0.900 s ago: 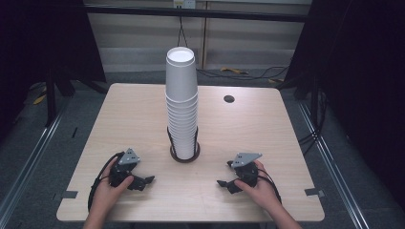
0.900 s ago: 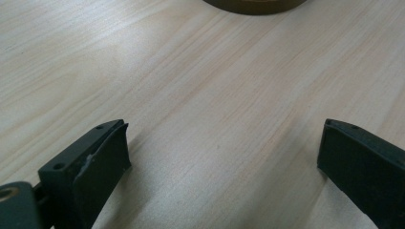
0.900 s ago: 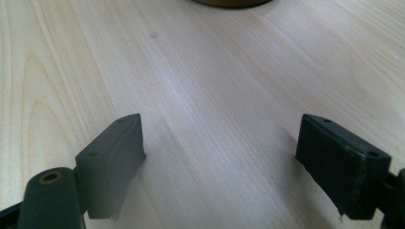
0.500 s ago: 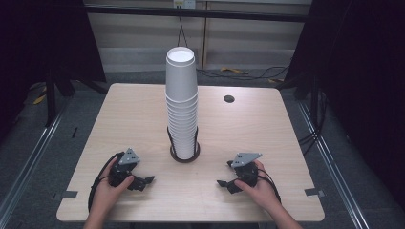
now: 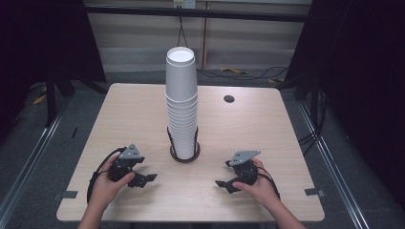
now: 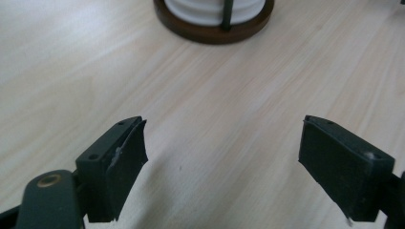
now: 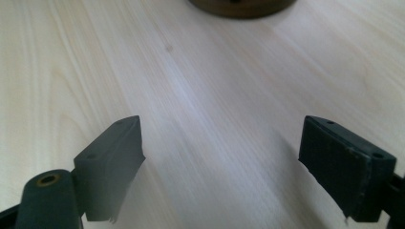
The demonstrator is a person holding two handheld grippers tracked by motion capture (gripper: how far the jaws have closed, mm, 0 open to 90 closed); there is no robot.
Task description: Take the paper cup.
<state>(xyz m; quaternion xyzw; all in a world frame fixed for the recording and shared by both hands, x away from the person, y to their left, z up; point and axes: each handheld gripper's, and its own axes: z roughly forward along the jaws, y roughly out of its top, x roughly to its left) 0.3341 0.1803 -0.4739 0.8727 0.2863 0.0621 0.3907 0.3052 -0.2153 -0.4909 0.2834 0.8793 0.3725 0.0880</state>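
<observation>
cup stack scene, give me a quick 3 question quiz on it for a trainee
1. True or false: the stack of white cups stands in a round dark holder near the middle of the table.
2. What lies between the jaws of the left gripper? A) a cup B) nothing but bare table C) a cable
3. Which one touches the stack of white cups: the left gripper, the right gripper, or neither?

Key: 1 true. 2 B. 3 neither; both rest on the table, on the person's side of the holder and apart from it.
</observation>
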